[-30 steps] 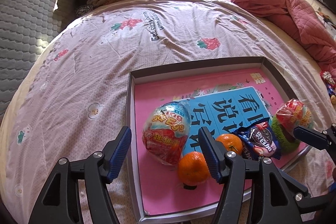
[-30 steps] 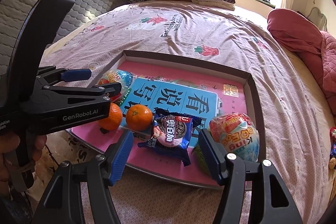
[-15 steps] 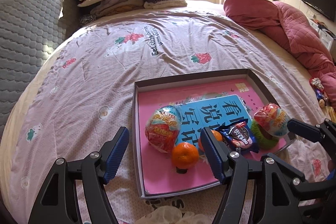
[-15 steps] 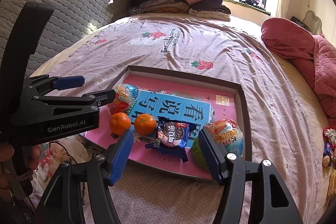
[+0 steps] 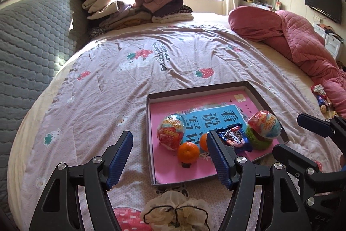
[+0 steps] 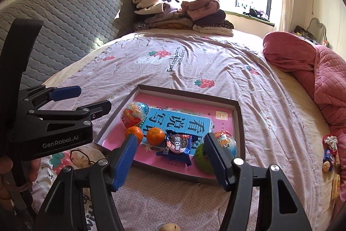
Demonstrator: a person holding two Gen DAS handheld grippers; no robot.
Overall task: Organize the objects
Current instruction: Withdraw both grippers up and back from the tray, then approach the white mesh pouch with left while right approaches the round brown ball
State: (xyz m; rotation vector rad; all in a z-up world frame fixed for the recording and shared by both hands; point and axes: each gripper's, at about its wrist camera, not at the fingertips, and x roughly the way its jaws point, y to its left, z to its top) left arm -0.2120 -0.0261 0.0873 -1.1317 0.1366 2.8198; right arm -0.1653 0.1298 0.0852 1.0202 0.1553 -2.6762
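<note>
My left tongs (image 5: 169,147) and right tongs (image 6: 170,152) hang tilted downward above the bed (image 5: 173,62), both spread wide and empty. The tray (image 6: 239,120) of snacks and oranges (image 6: 155,136) lies on the bed below them.

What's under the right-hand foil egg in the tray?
The egg rests on a green knitted thing, seen below it in both views. What that thing holds, and the tray floor beneath, is covered.

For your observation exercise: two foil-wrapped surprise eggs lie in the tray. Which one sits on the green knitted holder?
The egg at the tray's right end, perched on the green knitted holder; the other egg lies on the pink book.
</note>
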